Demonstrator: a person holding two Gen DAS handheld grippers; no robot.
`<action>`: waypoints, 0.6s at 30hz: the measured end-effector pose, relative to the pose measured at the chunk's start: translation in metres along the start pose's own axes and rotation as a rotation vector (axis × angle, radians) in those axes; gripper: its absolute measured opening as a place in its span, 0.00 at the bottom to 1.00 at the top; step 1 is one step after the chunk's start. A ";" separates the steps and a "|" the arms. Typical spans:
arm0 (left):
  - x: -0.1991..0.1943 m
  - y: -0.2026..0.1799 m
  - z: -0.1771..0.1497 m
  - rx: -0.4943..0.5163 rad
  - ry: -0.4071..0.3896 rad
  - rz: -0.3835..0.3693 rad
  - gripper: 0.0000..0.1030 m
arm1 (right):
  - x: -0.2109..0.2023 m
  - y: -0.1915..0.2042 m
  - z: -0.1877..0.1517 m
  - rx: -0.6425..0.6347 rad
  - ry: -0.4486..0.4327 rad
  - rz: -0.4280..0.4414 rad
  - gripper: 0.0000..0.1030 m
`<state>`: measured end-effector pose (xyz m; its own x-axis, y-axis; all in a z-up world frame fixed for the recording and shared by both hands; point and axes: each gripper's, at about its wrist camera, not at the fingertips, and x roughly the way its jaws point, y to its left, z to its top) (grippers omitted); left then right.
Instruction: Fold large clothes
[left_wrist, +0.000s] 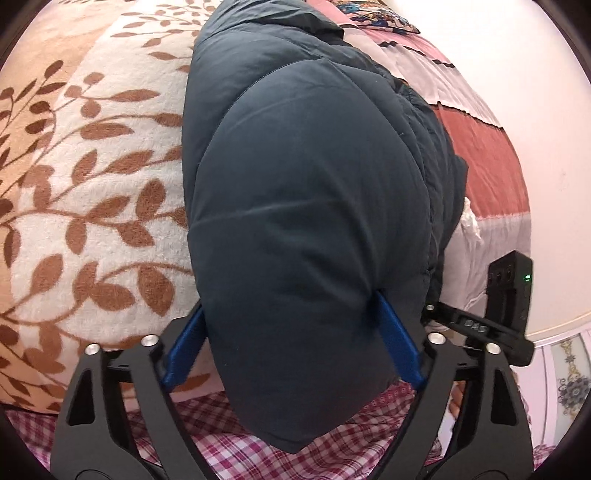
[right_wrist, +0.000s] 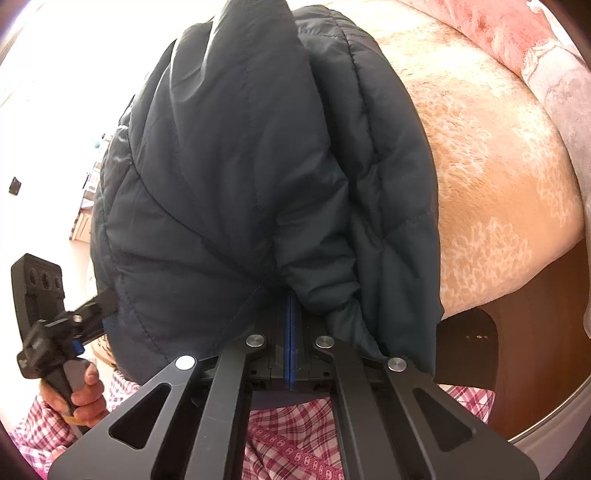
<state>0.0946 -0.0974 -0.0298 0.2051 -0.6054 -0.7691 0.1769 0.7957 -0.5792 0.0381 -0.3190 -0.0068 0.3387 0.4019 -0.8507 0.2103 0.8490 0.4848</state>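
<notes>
The jacket (left_wrist: 306, 192) is running toward 12 o'clock, bulging between the left gripper's (left_wrist: 291, 343) wide fingers, while the right gripper (right_wrist: 290, 317) is pinching its edge.

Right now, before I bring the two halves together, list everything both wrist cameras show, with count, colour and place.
puffer jacket: one, dark navy, quilted, lifted over the bed, held by both grippers.
leaf-print blanket: one, cream and tan with brown leaves, spread on the bed left of the jacket.
striped bedding: one, pink, red and white, behind the jacket by the wall.
bed frame: one, dark brown wood, under the blanket edge.
plaid clothing: pink and white, on the person, bottom of both views.
left gripper: black, blue fingers spread around a thick jacket fold.
right gripper: black, blue fingers pressed together at the jacket edge.
left hand: gripping the left handle.
</notes>
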 end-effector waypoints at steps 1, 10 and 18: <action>0.000 -0.001 0.000 0.001 -0.003 0.007 0.79 | -0.003 -0.001 0.000 0.006 0.000 0.008 0.01; 0.001 -0.005 0.004 0.005 -0.008 0.026 0.77 | -0.093 0.006 0.010 -0.061 -0.278 0.017 0.79; 0.000 -0.005 0.003 0.008 -0.007 0.043 0.78 | -0.047 -0.026 0.062 0.082 -0.142 0.120 0.86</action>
<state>0.0961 -0.1014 -0.0257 0.2192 -0.5705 -0.7915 0.1758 0.8210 -0.5432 0.0735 -0.3811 0.0330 0.4904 0.4411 -0.7516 0.2330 0.7647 0.6008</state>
